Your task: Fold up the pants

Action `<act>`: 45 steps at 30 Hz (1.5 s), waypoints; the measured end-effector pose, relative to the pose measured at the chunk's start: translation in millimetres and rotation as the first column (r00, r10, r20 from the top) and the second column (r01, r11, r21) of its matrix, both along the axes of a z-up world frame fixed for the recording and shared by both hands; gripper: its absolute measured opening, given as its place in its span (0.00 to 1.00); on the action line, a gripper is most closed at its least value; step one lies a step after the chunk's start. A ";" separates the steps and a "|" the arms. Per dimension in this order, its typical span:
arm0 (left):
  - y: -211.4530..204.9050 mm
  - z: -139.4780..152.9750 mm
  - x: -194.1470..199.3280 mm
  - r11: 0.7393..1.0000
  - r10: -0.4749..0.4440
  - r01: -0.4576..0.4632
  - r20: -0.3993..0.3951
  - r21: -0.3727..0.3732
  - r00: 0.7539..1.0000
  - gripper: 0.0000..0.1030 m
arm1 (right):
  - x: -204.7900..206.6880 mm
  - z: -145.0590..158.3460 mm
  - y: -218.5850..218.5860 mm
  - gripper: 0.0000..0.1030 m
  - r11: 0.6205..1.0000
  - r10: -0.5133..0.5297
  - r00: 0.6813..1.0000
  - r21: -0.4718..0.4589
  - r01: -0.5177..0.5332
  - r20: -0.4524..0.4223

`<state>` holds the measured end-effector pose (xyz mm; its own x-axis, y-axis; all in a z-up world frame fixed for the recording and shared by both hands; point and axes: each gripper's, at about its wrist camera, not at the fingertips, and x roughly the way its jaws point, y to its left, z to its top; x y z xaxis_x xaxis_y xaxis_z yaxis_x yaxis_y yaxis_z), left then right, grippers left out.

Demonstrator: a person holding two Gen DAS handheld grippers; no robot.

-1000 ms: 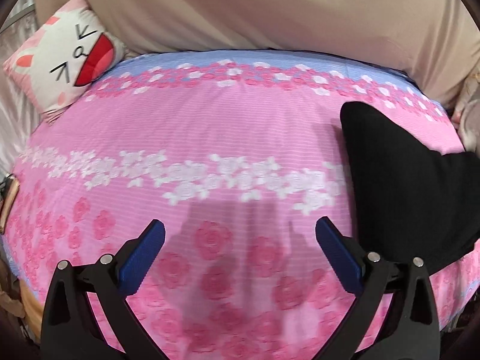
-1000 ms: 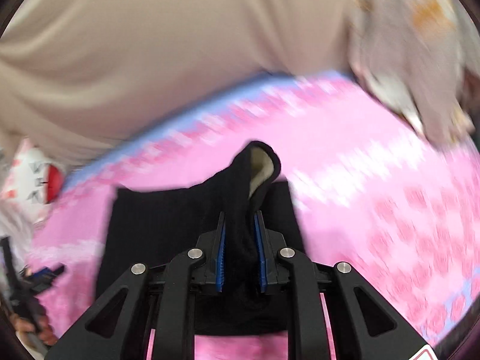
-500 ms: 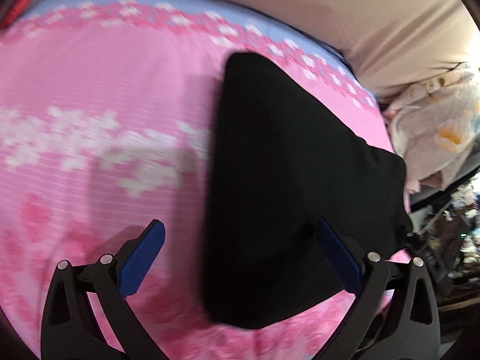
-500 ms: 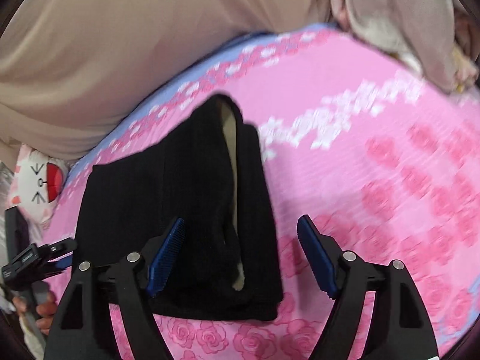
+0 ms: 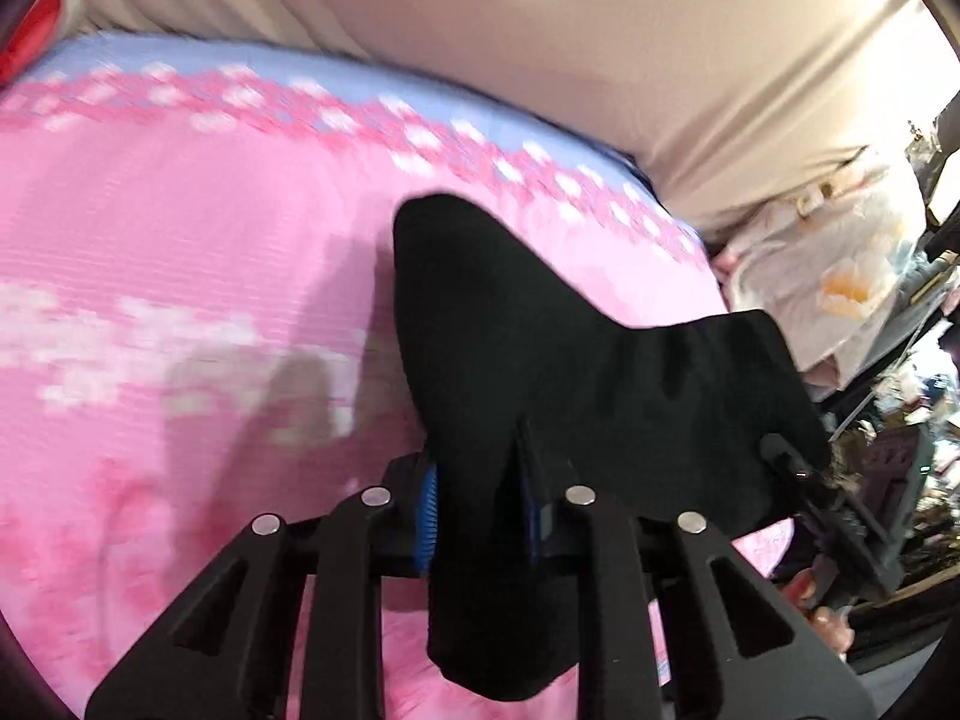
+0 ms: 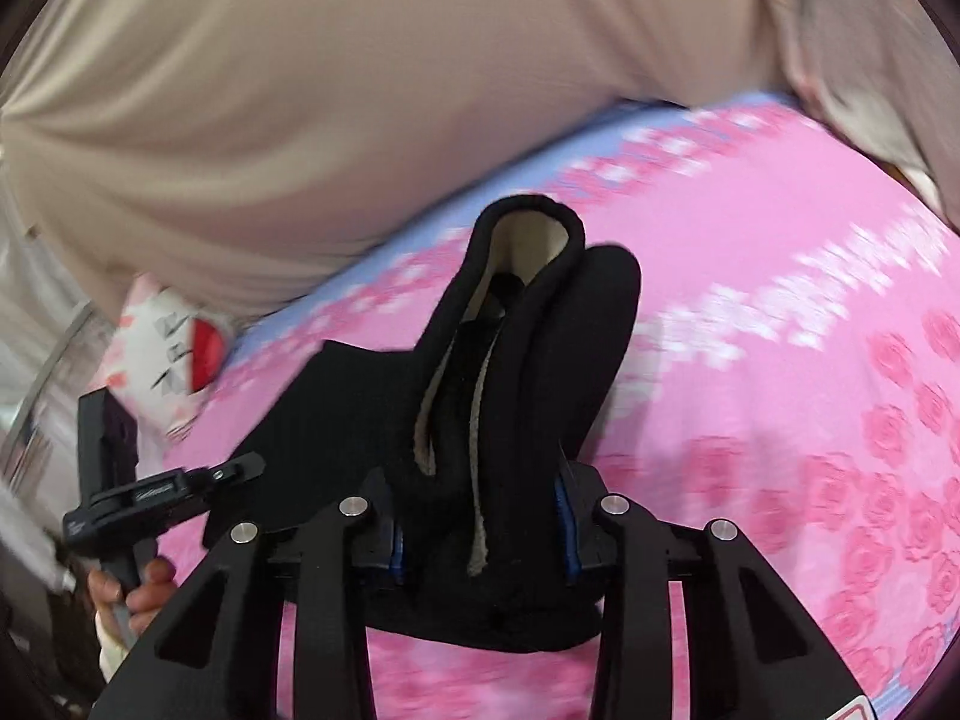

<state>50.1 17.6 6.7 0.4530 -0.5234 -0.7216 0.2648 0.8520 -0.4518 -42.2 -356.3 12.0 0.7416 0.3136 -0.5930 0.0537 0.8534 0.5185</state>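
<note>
— With both tongs clamped on the pants, I'd say I'm mid-fold, so what makes this go well?

— Carry both ends together at one height, keep the cloth taut between them, and lay the lifted edge squarely onto the part resting on the pink bedspread. If one side leads, the fold will probably skew.

— My left gripper is pinched shut on a black edge, and fabric hangs below its jaws.

— And the other?

— The right gripper is squeezed onto a thick bunch of layers; the pale lining shows in the loop rising just ahead of its tips.

— So the pants span from one tong to the other?

— Yes, bundled and partly raised off the bed, near its far floral border.
</note>
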 end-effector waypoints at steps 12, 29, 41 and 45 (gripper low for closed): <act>59.8 -6.7 -64.1 0.957 0.123 -0.152 0.126 0.248 0.984 0.80 | -29.6 -13.7 29.4 0.69 0.994 -0.061 0.996 -0.095 0.054 -0.067; -91.2 14.9 -106.2 0.926 -0.339 0.263 0.292 0.272 0.894 0.96 | 62.5 53.0 90.8 0.05 0.915 0.398 0.917 0.087 -0.395 -0.016; -104.5 -15.4 -29.8 0.943 -0.279 0.232 0.189 0.237 0.941 0.10 | 27.2 55.0 32.9 0.52 0.979 0.161 0.987 -0.123 -0.162 -0.016; -84.7 6.3 -23.2 0.965 -0.233 0.196 0.233 0.173 0.944 0.08 | 5.9 20.9 37.4 0.52 0.946 0.113 0.988 -0.293 -0.140 -0.107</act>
<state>26.8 -67.1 13.0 0.5167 -0.5255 -0.6759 0.5363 0.8141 -0.2229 -36.3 -319.0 32.9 0.6481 0.1994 -0.7350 -0.0307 0.9712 0.2364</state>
